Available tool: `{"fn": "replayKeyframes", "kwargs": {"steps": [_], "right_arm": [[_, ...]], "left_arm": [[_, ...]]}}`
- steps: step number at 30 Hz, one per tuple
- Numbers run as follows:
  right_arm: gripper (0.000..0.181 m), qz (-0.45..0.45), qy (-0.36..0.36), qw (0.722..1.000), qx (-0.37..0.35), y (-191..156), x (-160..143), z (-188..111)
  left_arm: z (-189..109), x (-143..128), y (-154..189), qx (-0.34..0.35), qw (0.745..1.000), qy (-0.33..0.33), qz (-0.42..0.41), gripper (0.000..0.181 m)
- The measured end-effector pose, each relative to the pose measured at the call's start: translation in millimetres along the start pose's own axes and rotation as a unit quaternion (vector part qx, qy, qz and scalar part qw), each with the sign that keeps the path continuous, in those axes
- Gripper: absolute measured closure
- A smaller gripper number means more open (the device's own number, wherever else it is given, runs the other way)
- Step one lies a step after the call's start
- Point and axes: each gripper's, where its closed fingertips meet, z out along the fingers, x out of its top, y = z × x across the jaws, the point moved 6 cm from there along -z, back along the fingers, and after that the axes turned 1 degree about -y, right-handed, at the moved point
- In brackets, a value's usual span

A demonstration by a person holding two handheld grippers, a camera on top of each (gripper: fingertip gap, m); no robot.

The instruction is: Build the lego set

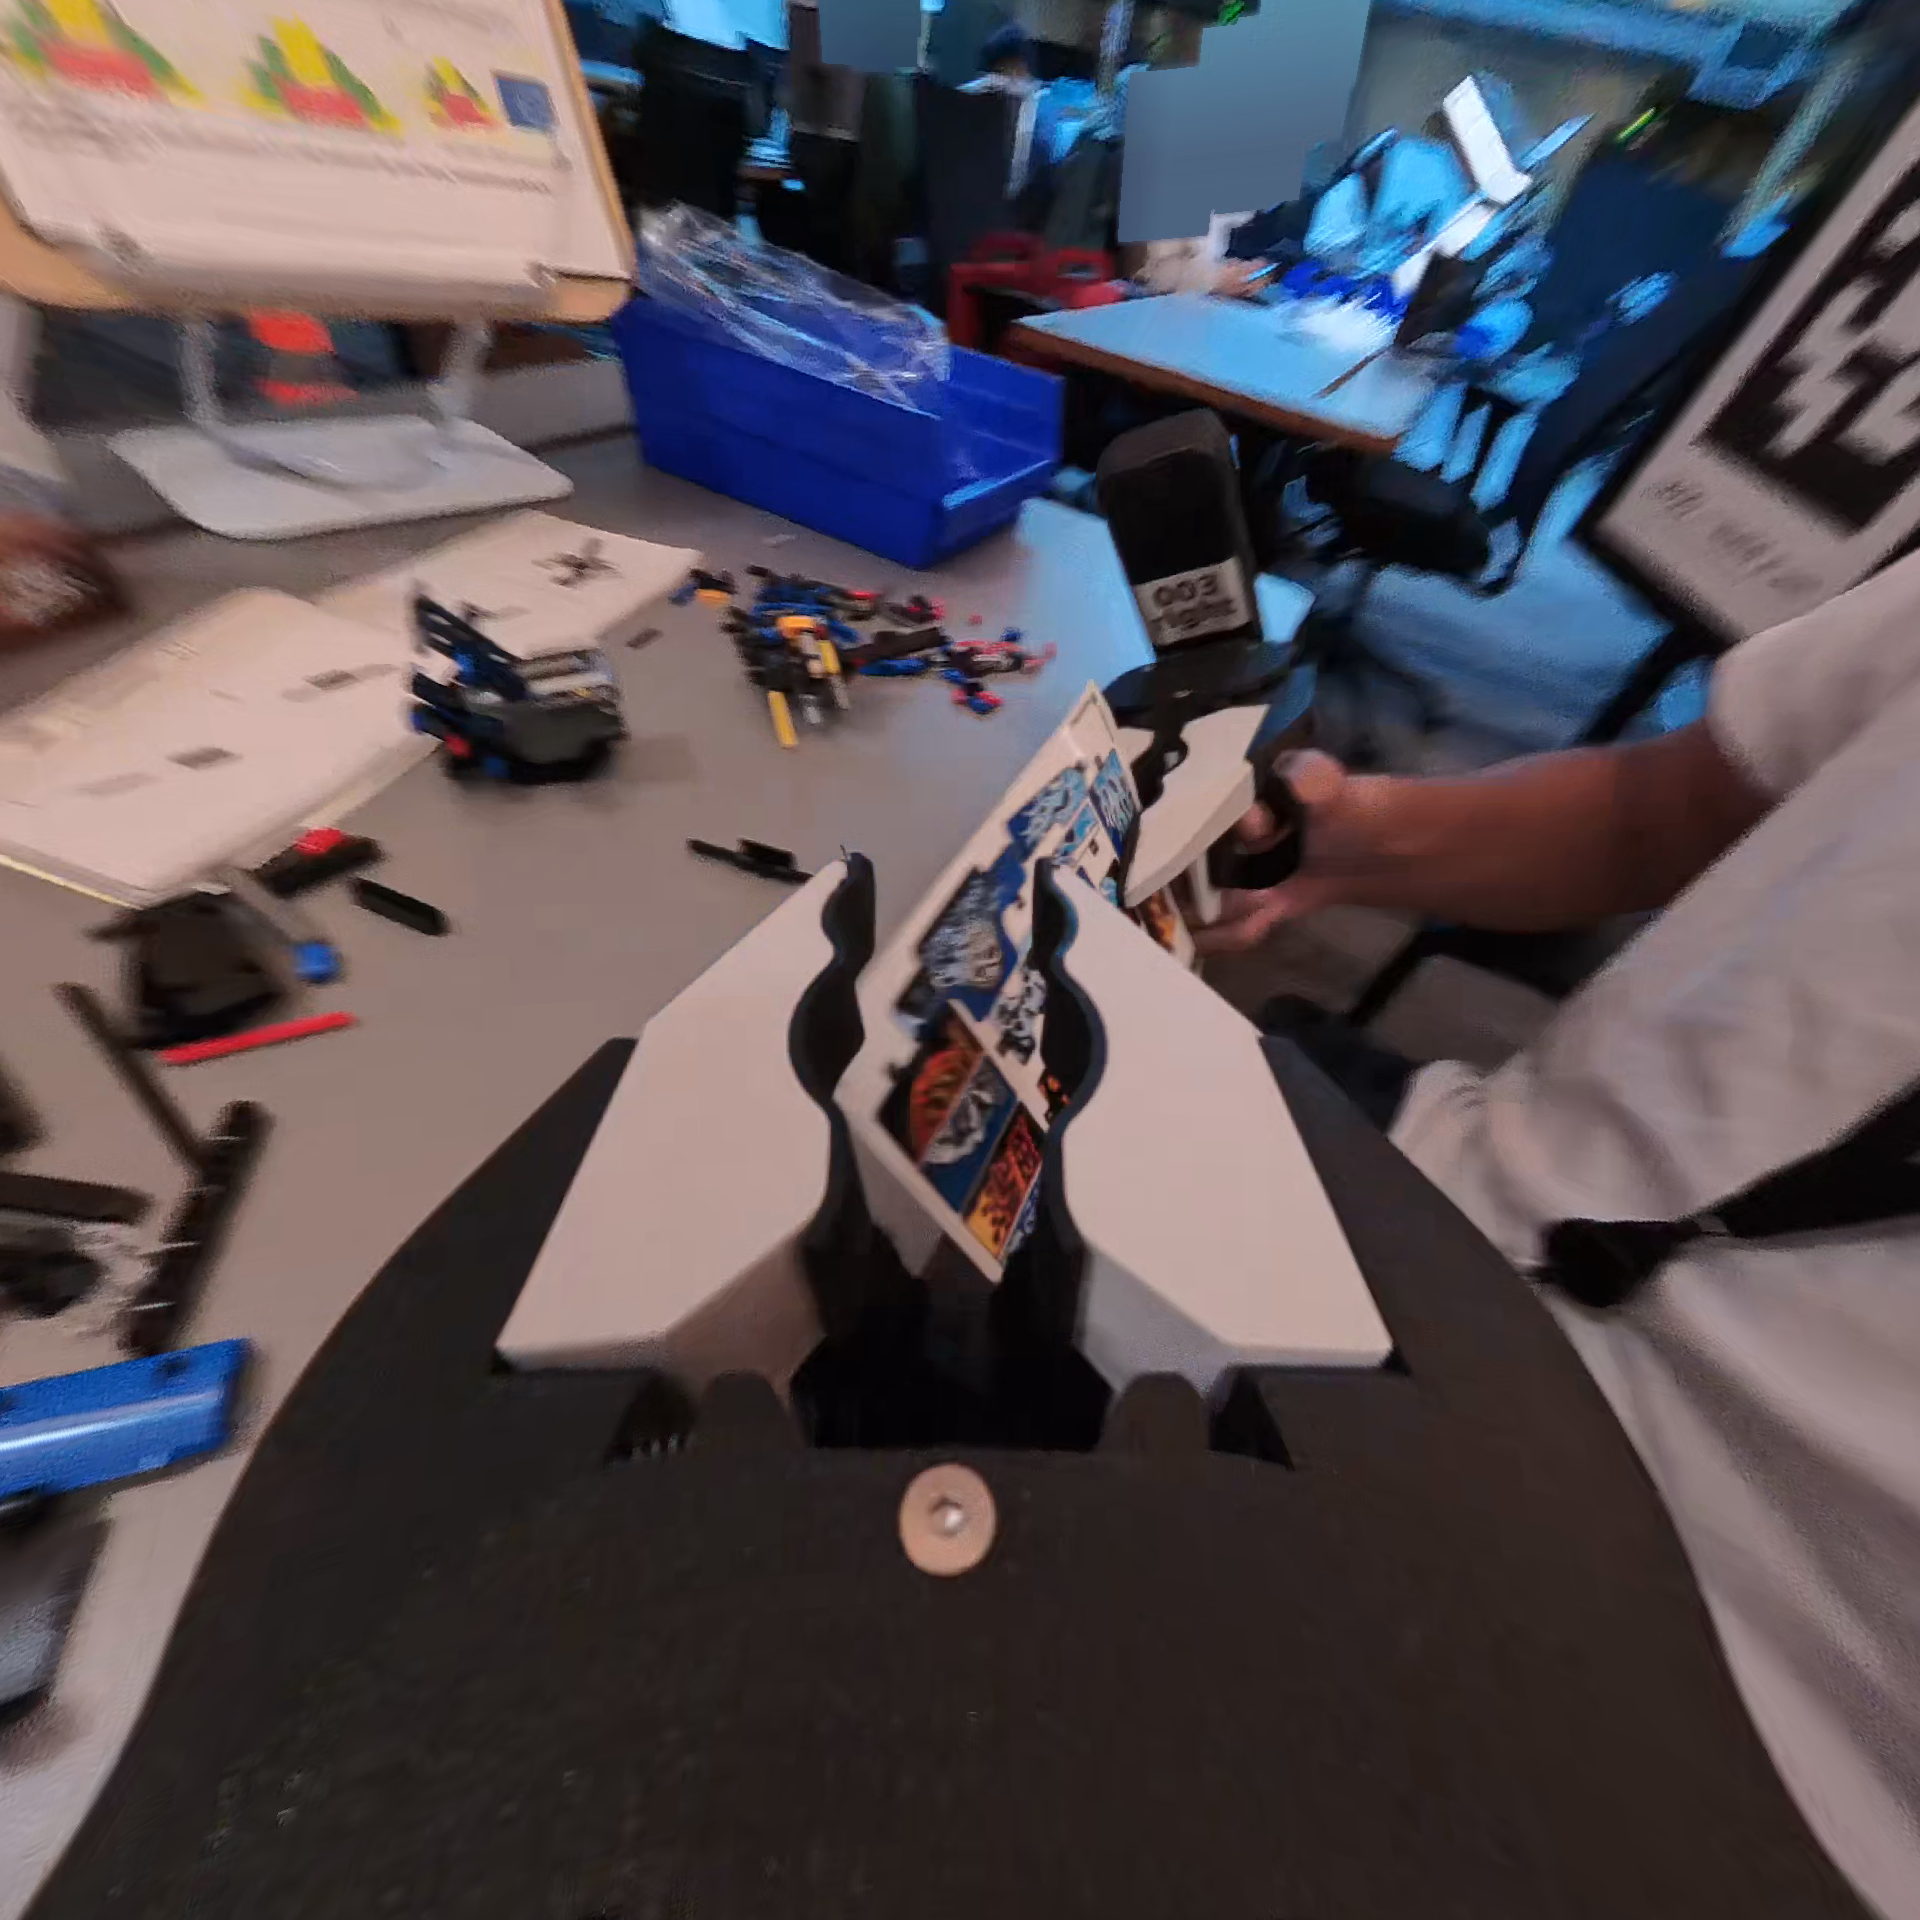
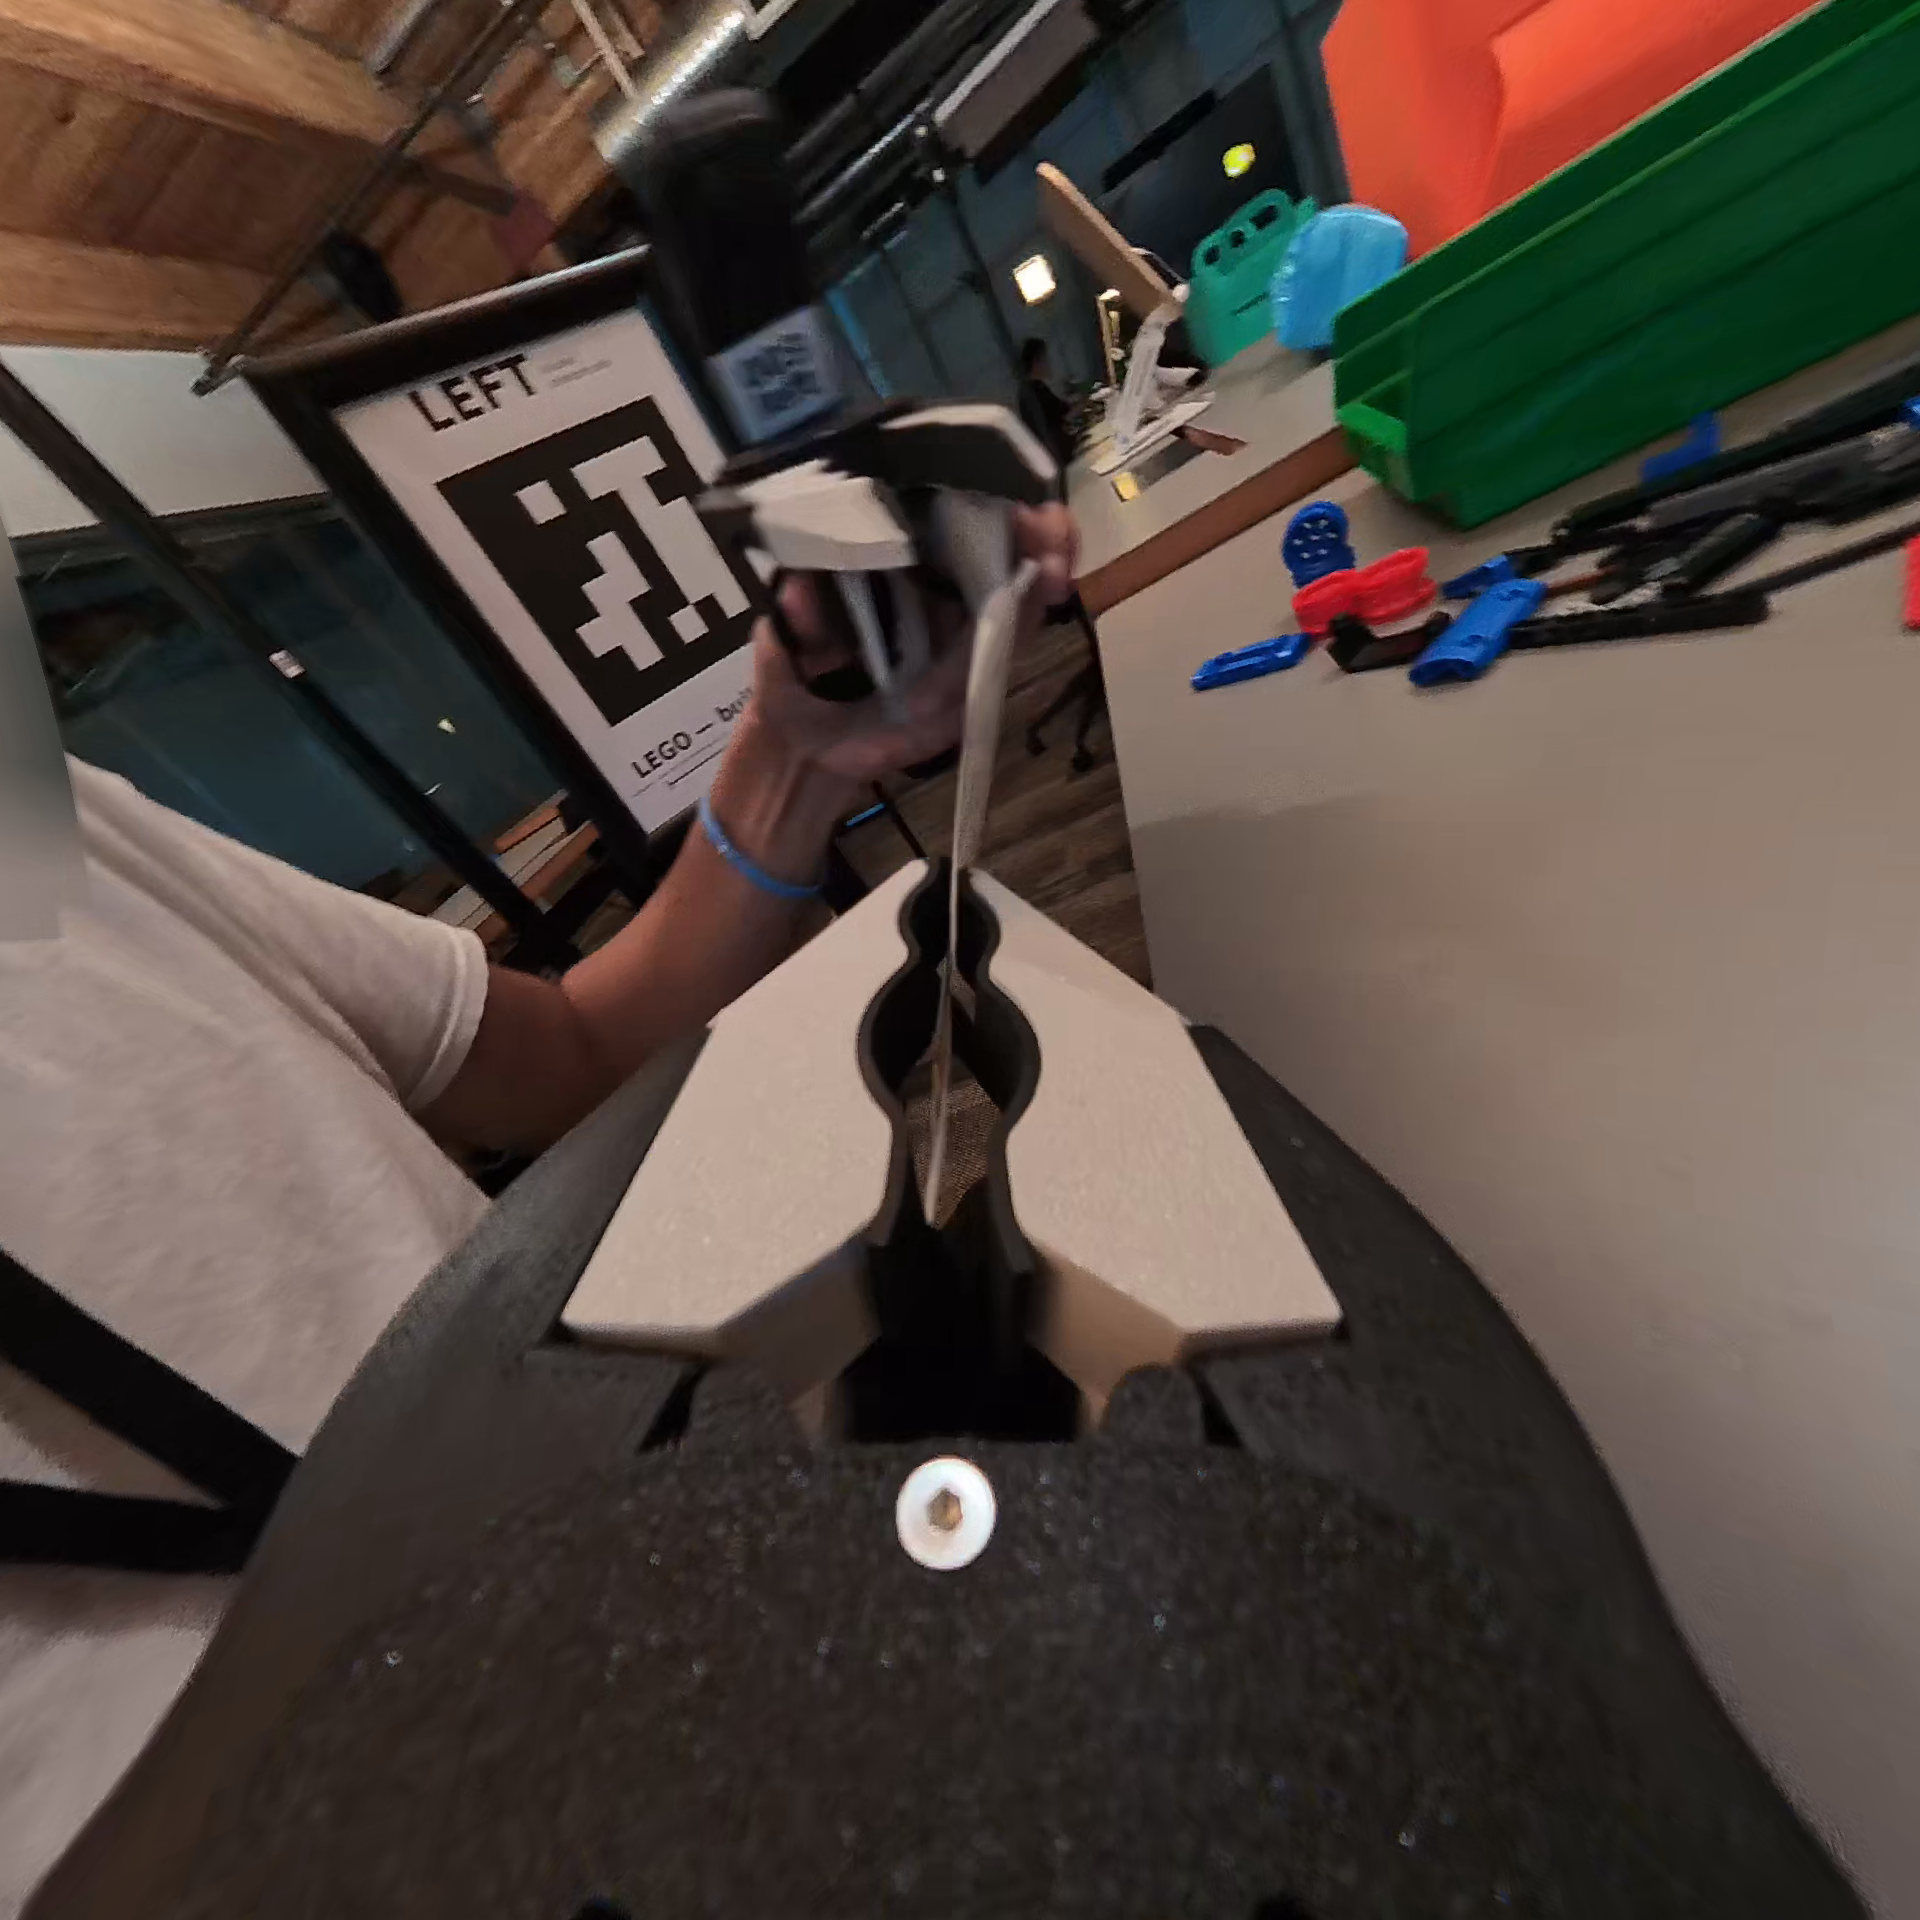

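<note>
A sticker sheet (image 1: pixel 966 1039) with blue, orange and black decals hangs in the air between my two grippers. My left gripper (image 1: pixel 948 878) is part open, and the sheet slants through the gap between its fingers. My right gripper (image 2: pixel 951 878) is shut on the sheet's other end, which shows edge-on (image 2: pixel 982 707). The right gripper (image 1: pixel 1195 790) also shows farther off in the left wrist view, held by a hand. The left gripper (image 2: pixel 831 530) shows in the right wrist view. A partly built blue and black model (image 1: pixel 520 707) sits on the grey table (image 1: pixel 582 935).
A pile of loose pieces (image 1: pixel 831 644) lies behind the model, with an open instruction booklet (image 1: pixel 187 727) to the left. There is a blue bin (image 1: pixel 831 447), a set box (image 1: pixel 312 156), blue and red parts (image 2: pixel 1361 603), black beams (image 2: pixel 1683 551) and a green bin (image 2: pixel 1610 312). The person's torso is close by.
</note>
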Motion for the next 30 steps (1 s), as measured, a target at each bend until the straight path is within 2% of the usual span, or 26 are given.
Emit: {"fn": "replayKeyframes", "kwargs": {"steps": [3,4,6,12,17,23,27,30], "right_arm": [[0.181,0.042,0.009,0.998,-0.040,8,-1,-3],[0.181,0.060,0.012,0.997,-0.052,12,-2,-3],[0.181,0.087,0.018,0.996,-0.032,10,-3,-2],[0.181,0.072,0.018,0.997,0.025,-2,-7,5],[0.181,0.068,0.028,0.995,0.061,-7,-7,6],[0.181,0.029,0.033,0.996,0.076,-10,-8,4],[0.181,-0.012,0.054,0.997,0.060,-9,-3,-1],[0.181,-0.014,0.074,0.996,0.048,-7,1,-5]], "left_arm": [[8,-4,22,0.075,0.989,-0.072,0.102,0.160],[13,-7,30,0.086,0.984,-0.090,0.125,0.159],[24,-13,46,0.064,0.982,-0.112,0.140,0.159],[47,-22,55,-0.030,0.992,-0.097,0.068,0.149],[52,-26,54,-0.021,0.992,-0.104,0.074,0.146],[51,-29,57,-0.054,0.994,-0.092,0.038,0.149],[44,-28,59,-0.063,0.995,-0.070,0.015,0.150],[39,-27,60,-0.030,0.998,-0.050,0.011,0.151]]}}
